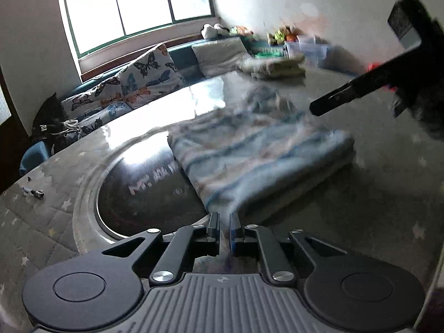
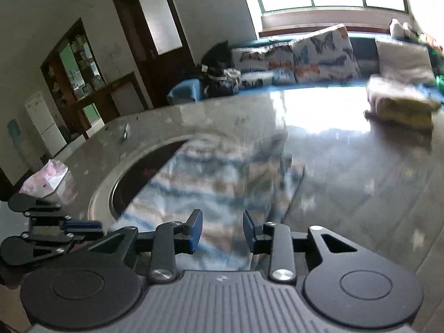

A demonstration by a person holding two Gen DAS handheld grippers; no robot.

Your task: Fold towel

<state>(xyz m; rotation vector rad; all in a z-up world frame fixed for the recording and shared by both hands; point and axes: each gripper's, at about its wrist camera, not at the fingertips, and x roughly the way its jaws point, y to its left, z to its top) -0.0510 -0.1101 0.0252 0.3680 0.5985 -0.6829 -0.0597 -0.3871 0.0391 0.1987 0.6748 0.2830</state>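
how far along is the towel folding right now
Done: the striped towel already lies doubled on the table, partly over the round inset, with a folded edge on its right. In hand: nothing; the left gripper is nearly closed and empty, the right gripper open above the towel. Left: perhaps another fold, then stacking with the folded pile.

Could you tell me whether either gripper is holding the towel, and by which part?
Nothing is held: the right gripper is open above the towel, and the left gripper is nearly closed on nothing.
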